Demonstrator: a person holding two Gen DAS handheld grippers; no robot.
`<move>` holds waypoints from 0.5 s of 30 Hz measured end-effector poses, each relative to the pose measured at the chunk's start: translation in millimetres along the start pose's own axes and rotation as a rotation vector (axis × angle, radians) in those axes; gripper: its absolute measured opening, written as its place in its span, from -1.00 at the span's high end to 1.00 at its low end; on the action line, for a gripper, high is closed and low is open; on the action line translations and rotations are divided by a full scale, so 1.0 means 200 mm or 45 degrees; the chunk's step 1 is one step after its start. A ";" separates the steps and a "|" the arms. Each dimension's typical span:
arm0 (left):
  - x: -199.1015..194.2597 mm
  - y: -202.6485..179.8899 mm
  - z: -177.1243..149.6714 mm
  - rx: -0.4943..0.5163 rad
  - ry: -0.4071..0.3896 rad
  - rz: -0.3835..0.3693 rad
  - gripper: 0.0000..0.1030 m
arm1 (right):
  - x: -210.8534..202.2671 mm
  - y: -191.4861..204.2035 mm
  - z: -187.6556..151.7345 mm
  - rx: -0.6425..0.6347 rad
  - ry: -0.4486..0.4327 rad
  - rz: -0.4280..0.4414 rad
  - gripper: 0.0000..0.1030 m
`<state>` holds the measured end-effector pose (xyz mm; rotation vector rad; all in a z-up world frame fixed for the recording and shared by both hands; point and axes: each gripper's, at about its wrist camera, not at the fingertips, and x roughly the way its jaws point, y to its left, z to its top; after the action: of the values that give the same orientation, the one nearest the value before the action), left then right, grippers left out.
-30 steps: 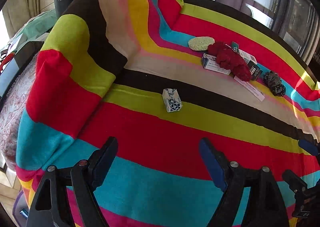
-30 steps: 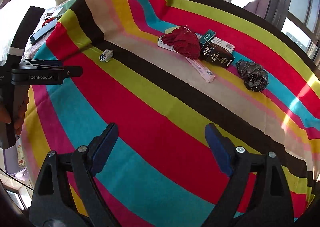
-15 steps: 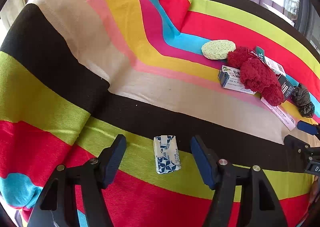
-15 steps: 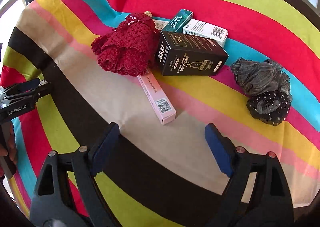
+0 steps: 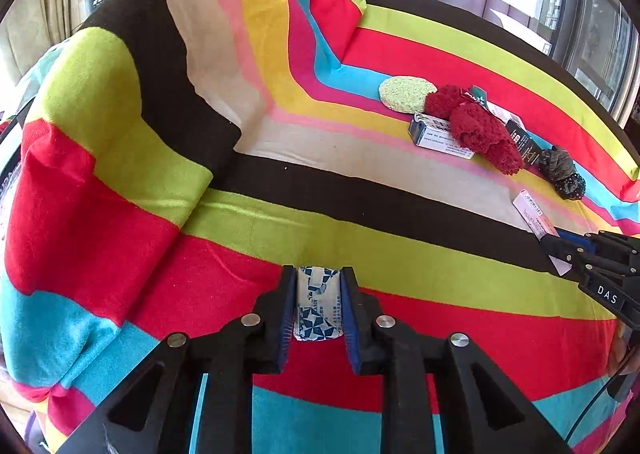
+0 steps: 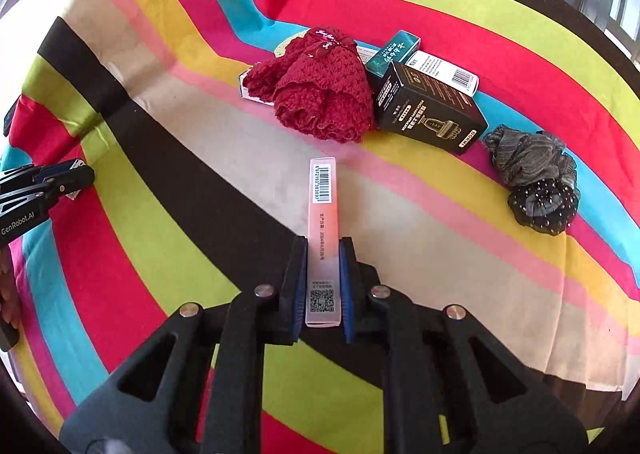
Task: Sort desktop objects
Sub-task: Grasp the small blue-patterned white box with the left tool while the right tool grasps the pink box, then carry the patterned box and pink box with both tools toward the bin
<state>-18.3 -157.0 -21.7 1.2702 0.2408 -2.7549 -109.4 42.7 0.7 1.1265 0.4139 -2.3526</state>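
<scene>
On striped cloth (image 5: 400,254), left claw (image 5: 318,300) clamped on blue-white packet (image 5: 317,306), right claw (image 6: 323,286) clamped on pink box (image 6: 323,238).

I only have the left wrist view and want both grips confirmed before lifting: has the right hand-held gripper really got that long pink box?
Observer: Yes. Its jaws have just closed, and the right hand-held gripper is shut on the long pink box, pads on both long sides near the QR-code end.
Operator: Is the far end clear?
Observer: Yes, the barcode end stops just short of the red crochet piece.
</scene>
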 end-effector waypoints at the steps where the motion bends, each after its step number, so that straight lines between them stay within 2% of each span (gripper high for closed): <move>1: -0.03 0.01 -0.03 0.000 -0.001 -0.011 0.58 | -0.04 0.01 -0.04 0.010 -0.009 0.006 0.66; 7: -0.20 0.08 -0.16 -0.014 -0.036 -0.033 0.58 | -0.23 0.06 -0.24 0.054 -0.058 0.002 0.66; 15: -0.36 0.15 -0.34 -0.036 -0.059 -0.054 0.58 | -0.39 0.20 -0.37 0.080 -0.085 0.012 0.66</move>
<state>83.7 -171.8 -12.5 1.2074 0.3052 -2.8019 1.4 67.6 14.8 1.0717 0.3127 -2.4027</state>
